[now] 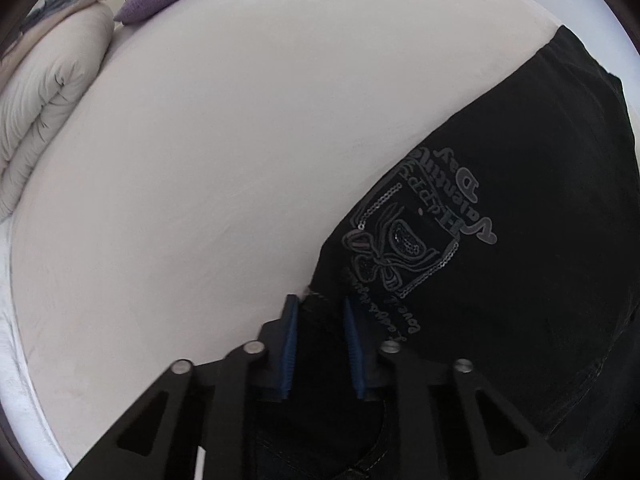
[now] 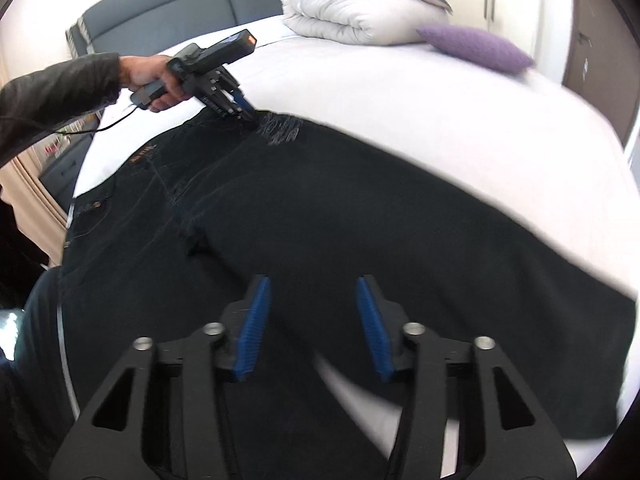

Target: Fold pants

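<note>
Black pants (image 2: 320, 208) lie spread flat on a white bed, waist to the left, legs running right. A grey printed design (image 1: 420, 236) marks the cloth near the waist edge. My left gripper (image 1: 320, 304) has its blue pads around the pants' waist corner, with dark cloth between them; it also shows in the right wrist view (image 2: 246, 114), held by a hand at the far waist edge. My right gripper (image 2: 314, 284) is open and empty, hovering over the pants' legs.
A folded white duvet (image 2: 352, 12) with clothes on top and a purple cushion (image 2: 476, 48) sit at the head of the bed. A grey headboard (image 2: 172, 8) stands behind. The white sheet (image 1: 200, 160) stretches beyond the pants.
</note>
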